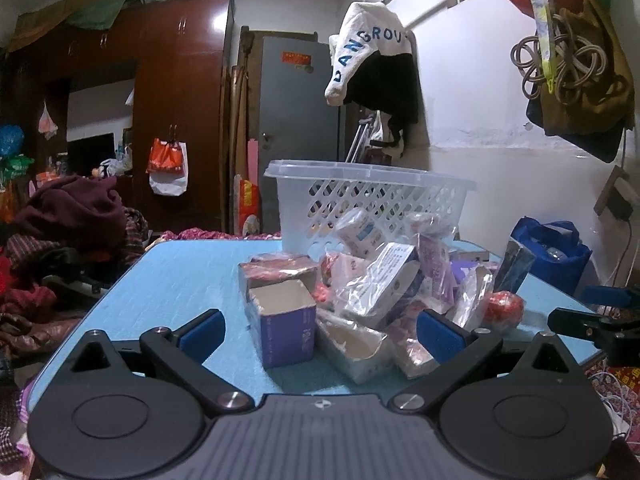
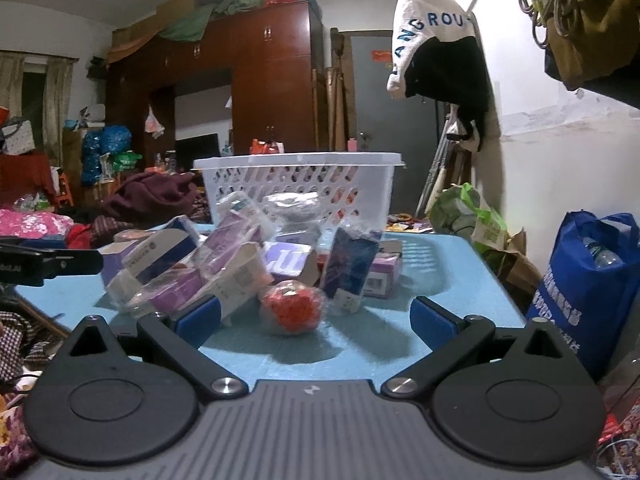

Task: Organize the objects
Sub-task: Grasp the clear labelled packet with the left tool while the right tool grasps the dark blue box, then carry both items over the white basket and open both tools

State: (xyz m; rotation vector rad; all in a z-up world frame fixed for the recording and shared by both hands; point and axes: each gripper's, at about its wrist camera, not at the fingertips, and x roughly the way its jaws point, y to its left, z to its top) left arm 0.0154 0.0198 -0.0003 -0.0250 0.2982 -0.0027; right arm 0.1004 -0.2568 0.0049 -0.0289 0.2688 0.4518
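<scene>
None of the objects appears sorted yet. The whole pile of boxes and wrapped packets (image 2: 248,264) lies on the blue table (image 2: 440,264), in front of the white lattice basket (image 2: 300,184). Through the basket's holes nothing can be made out inside it, though its floor is hidden from both views. Judged from this, the task is at or near its start, with every item left to move.

Left gripper (image 1: 318,330): jaws spread wide, holding nothing, poised just short of the open purple carton (image 1: 284,328) at the near edge of the pile. Right gripper (image 2: 316,316): jaws likewise spread and empty, aimed at the red-orange ball in clear wrap (image 2: 290,306), which sits nearest it, in front of the basket.

The left wrist view alone shows the carton's open top and a torn box beside it. The right wrist view alone shows the dark blue packet (image 2: 352,264) leaning upright behind the ball.
</scene>
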